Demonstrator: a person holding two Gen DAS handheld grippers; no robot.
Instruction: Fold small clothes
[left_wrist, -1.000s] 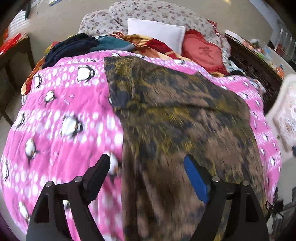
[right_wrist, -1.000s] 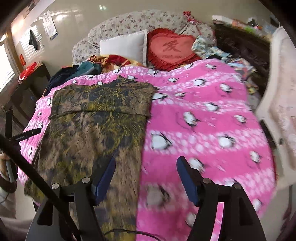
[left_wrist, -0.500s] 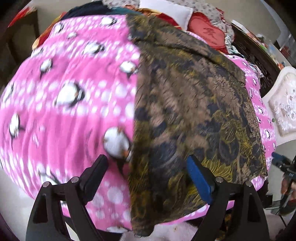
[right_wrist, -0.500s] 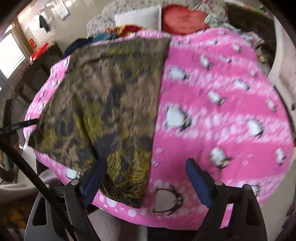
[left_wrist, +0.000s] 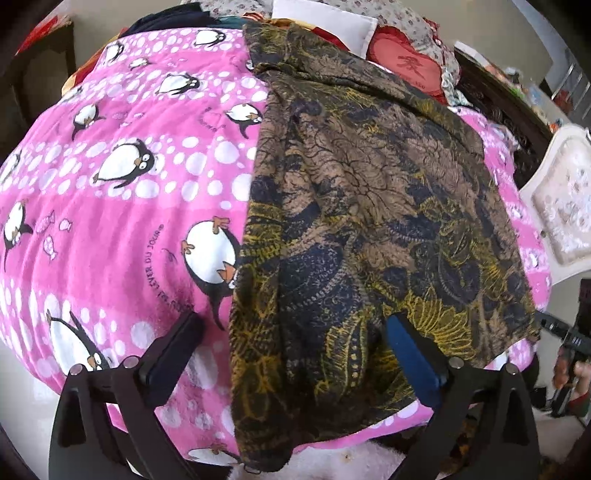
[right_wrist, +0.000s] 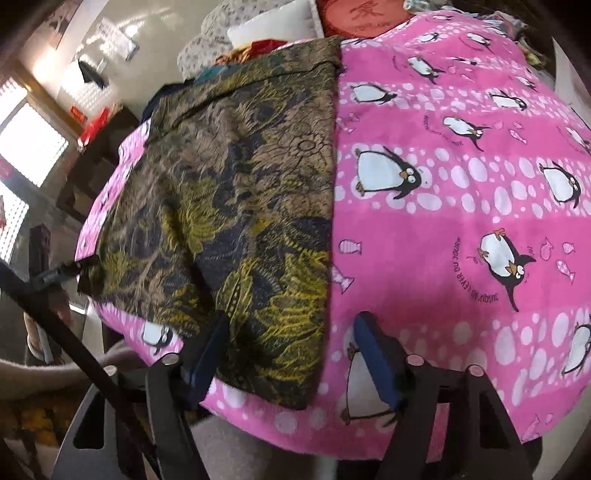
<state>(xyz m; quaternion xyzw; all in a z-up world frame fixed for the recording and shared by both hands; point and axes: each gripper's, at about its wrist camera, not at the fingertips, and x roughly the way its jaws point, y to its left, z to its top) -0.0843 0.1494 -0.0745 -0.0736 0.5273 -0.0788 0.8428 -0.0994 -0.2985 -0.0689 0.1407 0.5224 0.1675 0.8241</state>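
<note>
A brown, yellow and navy patterned garment lies flat on the pink penguin blanket, its near hem hanging over the bed's front edge. My left gripper straddles the garment's near left corner; its jaws are opening wide and the pads do not press the cloth. In the right wrist view, the garment has its near right corner between the fingers of my right gripper. Those jaws are closing, one finger on the cloth and the other over the blanket, with nothing pinched.
A white pillow, a red heart cushion and piled clothes lie at the bed's head. A white padded chair and dark wooden furniture stand on the right. A dark table stands on the left.
Both grippers have sunk and drawn back to the bed's near edge, so the garment's near hem now lies between their fingers. The left jaws have widened; the right jaws have narrowed.
</note>
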